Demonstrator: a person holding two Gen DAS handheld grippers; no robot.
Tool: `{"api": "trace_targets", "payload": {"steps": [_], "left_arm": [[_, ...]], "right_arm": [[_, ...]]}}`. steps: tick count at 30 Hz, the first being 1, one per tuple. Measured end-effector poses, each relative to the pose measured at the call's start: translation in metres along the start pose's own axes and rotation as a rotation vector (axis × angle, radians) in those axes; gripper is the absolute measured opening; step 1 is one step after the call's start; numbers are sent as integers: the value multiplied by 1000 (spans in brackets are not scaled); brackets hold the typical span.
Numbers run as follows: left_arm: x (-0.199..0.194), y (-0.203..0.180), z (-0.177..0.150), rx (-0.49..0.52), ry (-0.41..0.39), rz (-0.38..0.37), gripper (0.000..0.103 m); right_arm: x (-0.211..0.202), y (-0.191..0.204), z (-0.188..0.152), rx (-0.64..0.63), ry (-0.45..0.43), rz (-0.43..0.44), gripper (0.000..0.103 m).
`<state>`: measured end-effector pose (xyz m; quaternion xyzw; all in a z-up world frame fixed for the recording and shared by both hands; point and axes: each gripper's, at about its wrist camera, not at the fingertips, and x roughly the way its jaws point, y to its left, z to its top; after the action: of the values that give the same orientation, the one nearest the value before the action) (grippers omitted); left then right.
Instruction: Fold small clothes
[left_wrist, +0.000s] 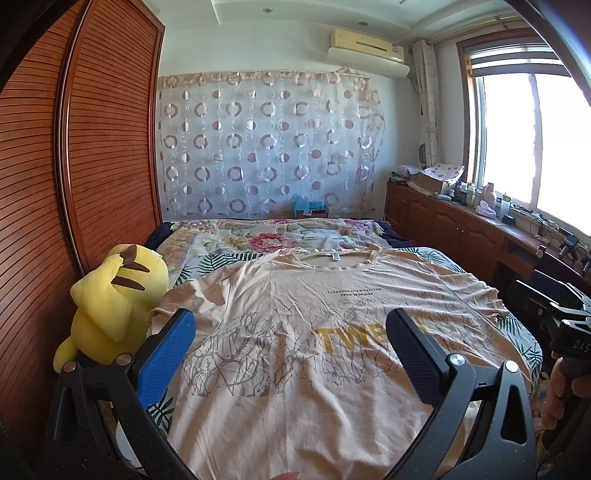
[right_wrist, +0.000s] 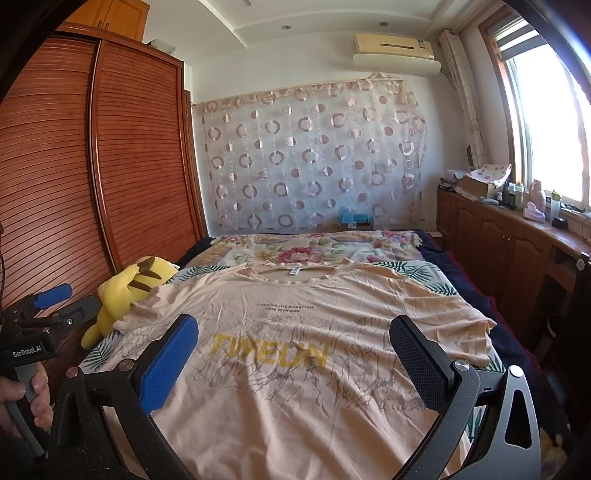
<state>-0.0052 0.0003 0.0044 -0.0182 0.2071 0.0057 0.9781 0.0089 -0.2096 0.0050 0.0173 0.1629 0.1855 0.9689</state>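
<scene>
We see the right hand-held gripper (right_wrist: 293, 339) wide open above a peach T-shirt (right_wrist: 295, 369) spread flat on the bed (right_wrist: 436, 275); yellow plush toy (right_wrist: 129, 291) ahead-left.

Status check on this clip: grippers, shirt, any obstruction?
Left gripper and right gripper open, holding nothing. Peach T-shirt spread flat on bed, unfolded. Yellow plush toy touching its left sleeve.

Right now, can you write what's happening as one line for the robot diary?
stage: before first fold | T-shirt: spread flat on bed, collar far | left gripper: open, empty | right gripper: open, empty | plush toy: by left sleeve
</scene>
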Motion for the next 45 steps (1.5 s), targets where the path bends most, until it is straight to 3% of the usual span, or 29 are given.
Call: {"api": "trace_targets", "payload": {"steps": [45], "left_arm": [[-11, -1, 13, 6, -17, 6, 103]], "right_arm": [[-1, -1, 2, -1, -1, -6, 103]]}}
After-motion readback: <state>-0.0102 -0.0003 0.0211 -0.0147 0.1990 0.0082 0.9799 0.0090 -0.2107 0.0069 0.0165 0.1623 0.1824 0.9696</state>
